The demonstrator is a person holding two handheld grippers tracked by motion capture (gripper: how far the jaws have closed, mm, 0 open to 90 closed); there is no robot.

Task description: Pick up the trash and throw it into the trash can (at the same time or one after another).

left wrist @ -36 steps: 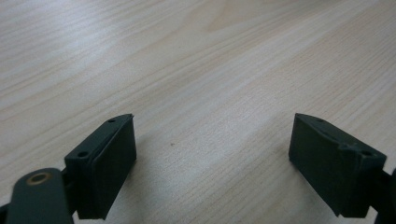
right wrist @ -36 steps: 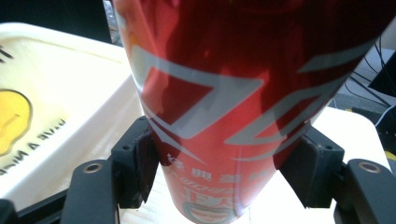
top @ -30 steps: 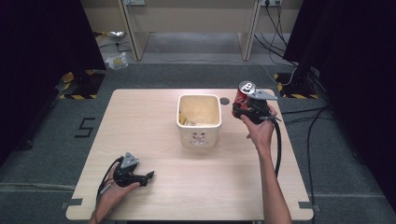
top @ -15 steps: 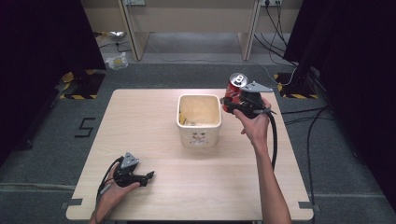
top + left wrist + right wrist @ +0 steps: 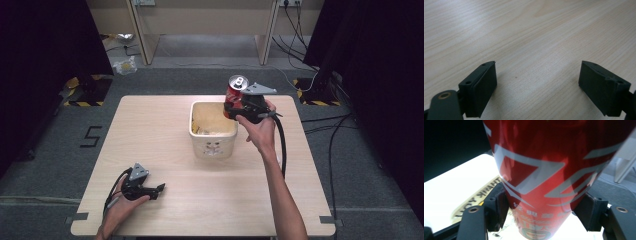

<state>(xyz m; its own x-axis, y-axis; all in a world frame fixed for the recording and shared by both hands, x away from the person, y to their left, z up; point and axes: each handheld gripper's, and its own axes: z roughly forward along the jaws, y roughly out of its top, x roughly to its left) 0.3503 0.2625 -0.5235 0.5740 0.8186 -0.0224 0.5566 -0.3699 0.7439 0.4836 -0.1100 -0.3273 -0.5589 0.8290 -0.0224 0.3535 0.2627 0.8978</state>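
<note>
A red drink can (image 5: 235, 90) with white lettering hangs upright in the air, my right gripper (image 5: 234, 107) shut on its lower body. The can (image 5: 549, 170) sits between both black jaws in the right gripper view. It is above the right rim of a cream square tub (image 5: 214, 145) standing at the table's middle; a bit of the tub's rim (image 5: 461, 192) shows under the can. My left gripper (image 5: 161, 188) rests low on the table near the front left, open, with bare wood between its jaws (image 5: 539, 82).
The light wooden table (image 5: 150, 125) has free surface left of and in front of the tub. A black cable (image 5: 283, 145) trails from the right gripper along the forearm. Grey floor, cables and desk legs lie beyond the far edge.
My right gripper has lifted the can and carried it left, from beside the tub's right side to above its right rim. The left gripper has stayed put.
</note>
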